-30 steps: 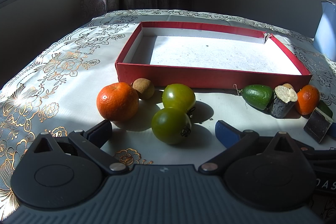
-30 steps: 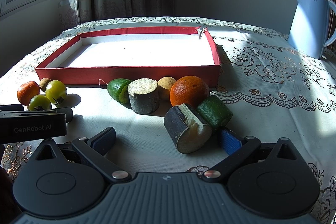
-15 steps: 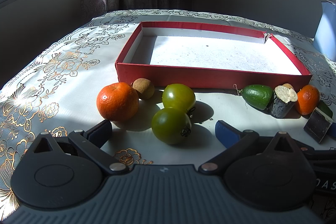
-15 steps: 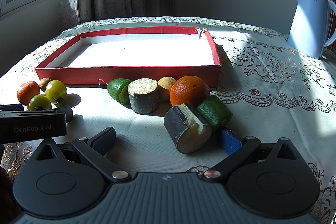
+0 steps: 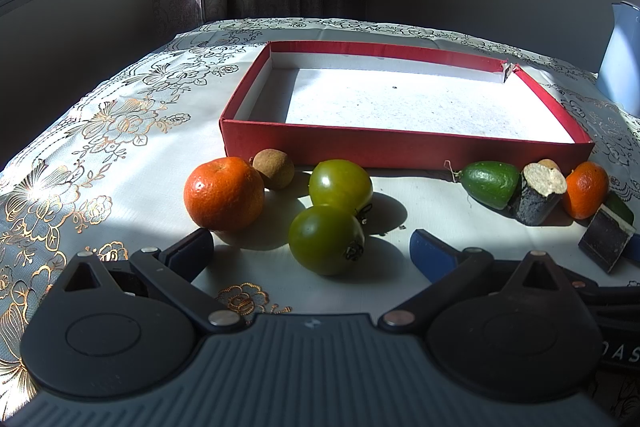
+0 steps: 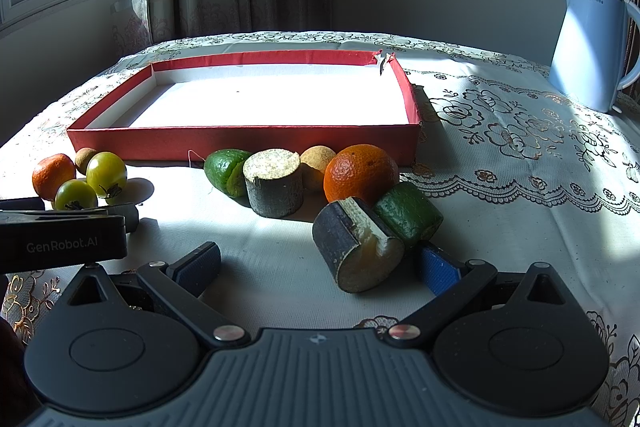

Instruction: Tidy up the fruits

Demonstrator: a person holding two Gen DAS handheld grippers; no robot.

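Observation:
An empty red tray (image 5: 400,147) (image 6: 240,143) lies on the patterned tablecloth. In the left wrist view my left gripper (image 5: 312,251) is open, its fingers either side of the nearer green tomato (image 5: 326,239). A second green tomato (image 5: 340,185), a tangerine (image 5: 223,198) and a small brown fruit (image 5: 274,169) lie just beyond. In the right wrist view my right gripper (image 6: 320,263) is open, with a dark cut piece (image 6: 356,247) between its fingers, not gripped. Behind it lie a green piece (image 6: 408,215), an orange (image 6: 360,175), a dark stump (image 6: 274,187), a green half (image 6: 226,171) and a tan fruit (image 6: 316,165).
A pale blue kettle (image 6: 592,43) stands at the back right of the table. Curtains and a window are behind the table on the left. The left gripper's body (image 6: 60,235) shows at the left edge of the right wrist view.

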